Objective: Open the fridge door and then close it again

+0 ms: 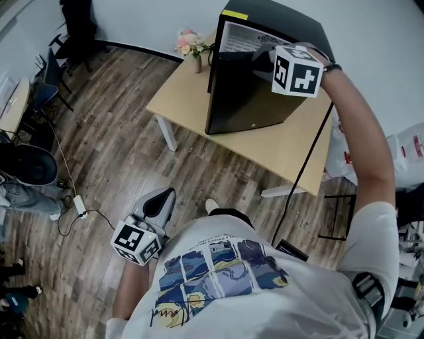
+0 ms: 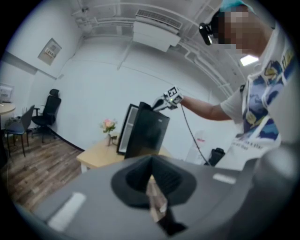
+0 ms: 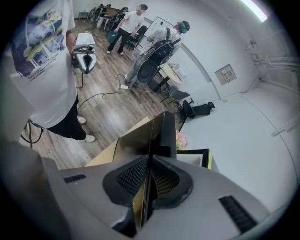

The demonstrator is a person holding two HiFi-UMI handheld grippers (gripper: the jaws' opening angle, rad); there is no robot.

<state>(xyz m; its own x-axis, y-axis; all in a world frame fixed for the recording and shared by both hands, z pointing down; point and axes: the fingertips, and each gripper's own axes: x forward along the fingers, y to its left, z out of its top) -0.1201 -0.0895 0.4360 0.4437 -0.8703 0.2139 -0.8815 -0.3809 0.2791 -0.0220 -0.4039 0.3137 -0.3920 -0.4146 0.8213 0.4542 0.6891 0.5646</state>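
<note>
Atop the open fridge door (image 1: 245,93), the right tool (image 1: 260,61) sits clenched; left tool (image 1: 161,202) clenched empty; yellow label (image 1: 234,14) unreadable.

Around you, a wood-plank floor (image 1: 99,132) runs up to a white wall (image 1: 152,20). 1 pale wooden table (image 1: 298,149) stands near it, 1 black office chair (image 1: 76,30) sits in the corner, and a ceiling light (image 3: 253,9) glows overhead.
</note>
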